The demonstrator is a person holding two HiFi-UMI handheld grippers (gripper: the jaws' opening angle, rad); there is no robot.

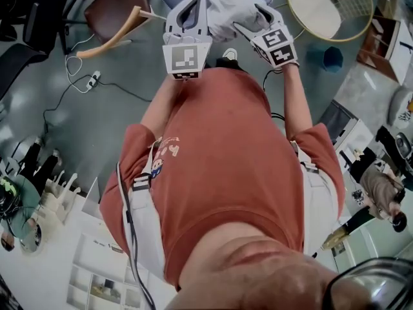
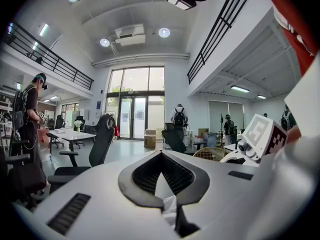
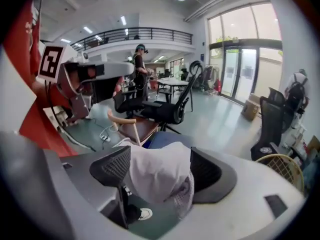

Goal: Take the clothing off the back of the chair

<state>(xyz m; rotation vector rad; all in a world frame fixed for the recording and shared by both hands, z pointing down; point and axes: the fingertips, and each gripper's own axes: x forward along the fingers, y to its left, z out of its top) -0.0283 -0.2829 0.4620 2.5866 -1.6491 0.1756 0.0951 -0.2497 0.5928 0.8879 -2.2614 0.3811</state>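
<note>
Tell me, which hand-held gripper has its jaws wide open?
The right hand-held gripper: its jaws stand wide apart, with the white clothing between them. The left hand-held gripper is pinched shut on a bit of that clothing.

Upper centre of the head view: clothing (image 1: 226,5) between left gripper (image 1: 191,5) at its left and right gripper (image 1: 253,18) at its right; chair (image 1: 113,11) farther left, upper left corner; basket (image 1: 335,5) upper right.
</note>
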